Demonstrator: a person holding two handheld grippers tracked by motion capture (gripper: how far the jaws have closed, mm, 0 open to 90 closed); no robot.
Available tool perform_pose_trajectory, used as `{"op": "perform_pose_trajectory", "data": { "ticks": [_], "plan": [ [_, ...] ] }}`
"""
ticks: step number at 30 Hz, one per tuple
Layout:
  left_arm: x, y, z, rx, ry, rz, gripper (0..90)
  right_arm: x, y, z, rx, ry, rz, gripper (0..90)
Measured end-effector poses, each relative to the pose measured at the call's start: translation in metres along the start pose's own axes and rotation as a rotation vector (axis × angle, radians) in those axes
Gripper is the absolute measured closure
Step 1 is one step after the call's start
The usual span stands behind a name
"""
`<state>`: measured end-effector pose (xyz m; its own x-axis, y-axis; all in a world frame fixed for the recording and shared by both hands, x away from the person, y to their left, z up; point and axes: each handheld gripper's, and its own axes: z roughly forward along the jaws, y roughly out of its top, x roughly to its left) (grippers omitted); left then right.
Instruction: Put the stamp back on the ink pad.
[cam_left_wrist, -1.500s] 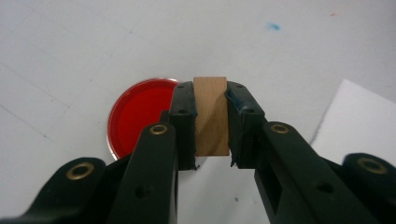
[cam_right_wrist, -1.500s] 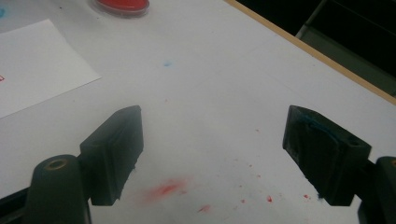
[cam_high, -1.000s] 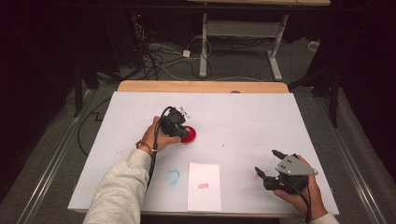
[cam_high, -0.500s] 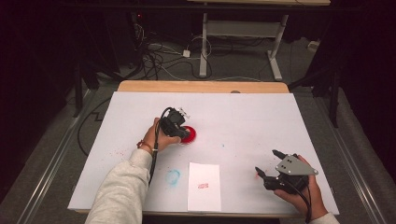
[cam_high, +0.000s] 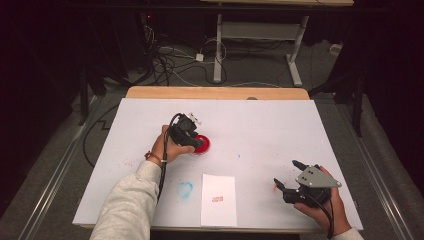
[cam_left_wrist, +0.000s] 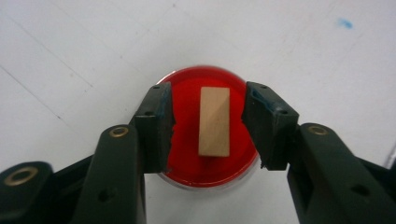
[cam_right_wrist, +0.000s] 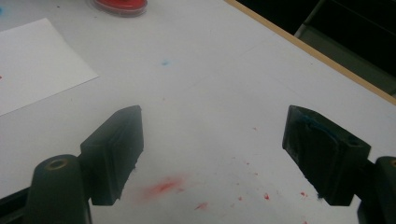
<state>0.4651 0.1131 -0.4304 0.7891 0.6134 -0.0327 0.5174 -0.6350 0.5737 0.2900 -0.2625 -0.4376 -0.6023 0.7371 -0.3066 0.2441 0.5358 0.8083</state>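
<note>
Between the jaws of the left gripper (cam_left_wrist: 208, 123) stands a small wooden stamp block (cam_left_wrist: 215, 121), upright on a round red ink pad (cam_left_wrist: 187, 135). The jaws are parted, one on each side of the block, with a visible gap on both sides; the gripper is released and grasps nothing. In the high view the left gripper (cam_high: 192, 142) hangs directly over the ink pad (cam_high: 202, 144), left of centre on the white worktop (cam_high: 260, 125).

Near and to the right of the pad lies a white sheet of paper (cam_high: 219, 199) bearing one small red stamped mark (cam_high: 217, 199). A blue smudge (cam_high: 185, 188) sits just left of the sheet. The right gripper (cam_high: 289, 176) rests low at the near right, well apart from the pad, jaws spread wide and empty over red ink spatter (cam_right_wrist: 163, 185).

Assessment: one impression on the paper appears complete. The block is seated on the pad, presumably taking ink, and is not yet grasped. Remaining, by my judgement: close on the block, lift it and press it to the paper.

Condition of the block: plain pale wood, rectangular, long side running away from the camera, edges clean, top face unstained. The pad is evenly saturated red inside a clear rim.
</note>
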Motion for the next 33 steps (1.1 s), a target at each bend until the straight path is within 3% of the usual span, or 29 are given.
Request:
{"op": "perform_pose_trajectory", "data": {
  "ticks": [6, 14, 22, 33],
  "plan": [
    [-0.009, -0.001, -0.023, -0.115, 0.039, 0.006, 34.9, 0.001, 0.001, 0.000, -0.001, 0.000, -0.004, 20.5],
    [-0.027, -0.001, -0.042, -0.224, 0.084, 0.054, 26.1, 0.001, 0.001, -0.001, -0.004, 0.004, -0.005, 20.5],
    [-0.043, -0.005, -0.054, -0.322, 0.115, 0.121, 23.3, 0.003, 0.001, -0.001, -0.009, 0.012, -0.005, 20.6],
    [-0.059, -0.012, -0.065, -0.414, 0.170, 0.180, 20.7, 0.004, 0.003, -0.003, -0.021, 0.021, 0.001, 20.6]
  ]
}}
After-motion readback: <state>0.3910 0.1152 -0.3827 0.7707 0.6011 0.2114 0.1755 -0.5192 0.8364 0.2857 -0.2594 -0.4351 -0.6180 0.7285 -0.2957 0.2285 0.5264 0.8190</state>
